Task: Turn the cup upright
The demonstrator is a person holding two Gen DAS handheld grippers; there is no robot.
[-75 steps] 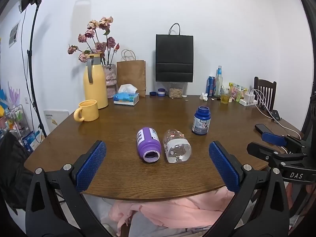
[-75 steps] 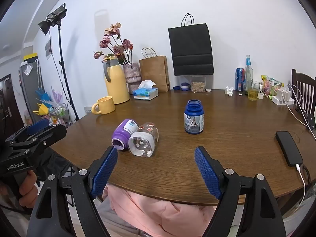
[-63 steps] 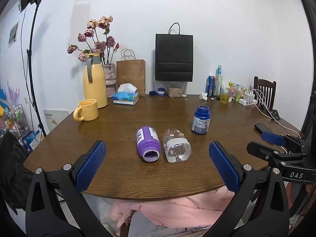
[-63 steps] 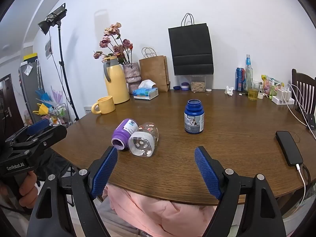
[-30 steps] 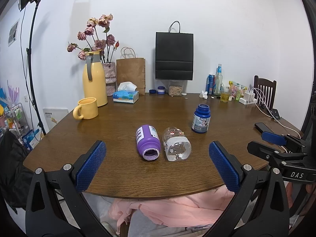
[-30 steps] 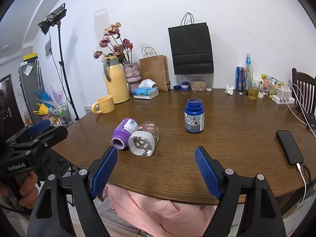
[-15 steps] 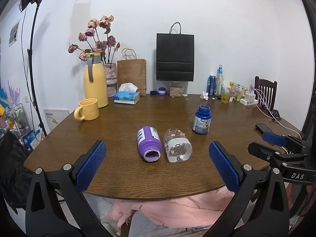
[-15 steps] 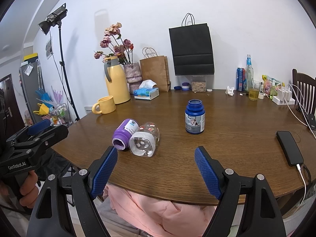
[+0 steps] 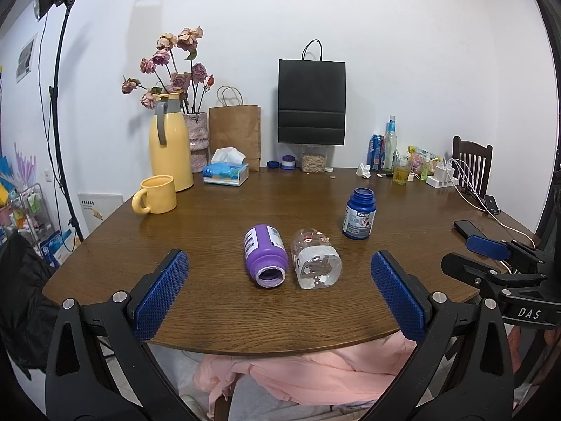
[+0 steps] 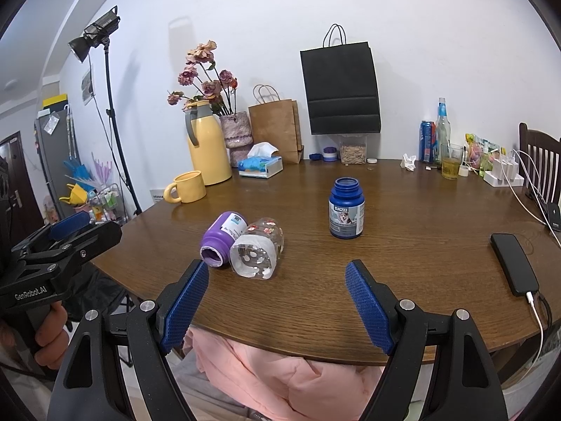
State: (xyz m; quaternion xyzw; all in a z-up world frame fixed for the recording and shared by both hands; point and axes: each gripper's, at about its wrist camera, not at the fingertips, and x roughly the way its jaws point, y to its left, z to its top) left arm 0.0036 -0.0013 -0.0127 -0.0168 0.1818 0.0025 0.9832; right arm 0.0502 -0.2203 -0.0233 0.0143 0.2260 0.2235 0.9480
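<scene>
Wood surface (image 9: 210, 231): clear cup (image 9: 315, 263) on its side mid-frame, unflipped. I've left gripper (image 9: 280, 293) & right gripper (image 10: 277, 298) fingers spread, nothing held.

Both views are bright and evenly lit, sharp across the table (image 9: 210, 217). Soft glare sheens the wood beside the mug (image 9: 156, 194). On the wall above the flowers (image 10: 207, 70) a faint grey shadow shows. Fisheye distortion bends the table edge and room lines, and black vignetting fills the corners of each frame.
</scene>
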